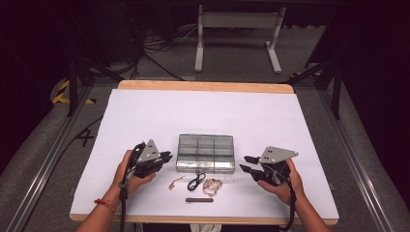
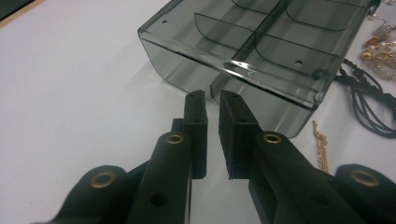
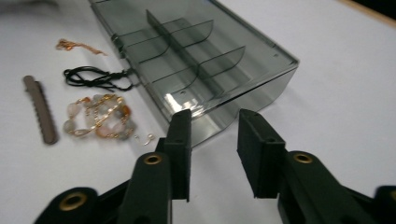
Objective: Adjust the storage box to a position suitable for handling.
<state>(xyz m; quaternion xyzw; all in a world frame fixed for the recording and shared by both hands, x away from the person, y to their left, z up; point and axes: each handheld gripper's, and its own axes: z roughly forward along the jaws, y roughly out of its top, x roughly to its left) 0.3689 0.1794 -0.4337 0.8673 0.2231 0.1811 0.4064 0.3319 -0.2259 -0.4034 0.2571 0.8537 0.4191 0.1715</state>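
- Hovering just off the short ends of the box: left hand-held gripper [image 1: 167, 157] at the 9 o'clock end, right hand-held gripper [image 1: 245, 163] at the 3 o'clock end, both pointing inward at it.
- Standing almost shut in the left gripper view, left hand-held gripper [image 2: 212, 97] showing only a thin slit between its jaws, gripping nothing, tips just short of the box wall.
- Standing at a moderate gap in the right gripper view, right hand-held gripper [image 3: 216, 116] also gripping nothing, tips near the box corner but apart from it.
- Sitting flat near the middle of the desk [image 1: 145, 116], smoky clear compartment box [image 1: 205, 152] with all visible compartments bare, lid off or open as far as can be told.
- Lying loose on the desk at 6 o'clock of the box: thin gold chain [image 1: 176, 182], black cord [image 1: 196, 181], beaded bracelet [image 1: 212, 185], dark toothed hair clip [image 1: 199, 199], plus a small pair of earrings [image 3: 144, 137] beside the bracelet.
- Judging the sorting as not yet begun: no piece lifted, none placed in a compartment.
- Remaining, by this reading: picking up each piece and dropping it into the box.
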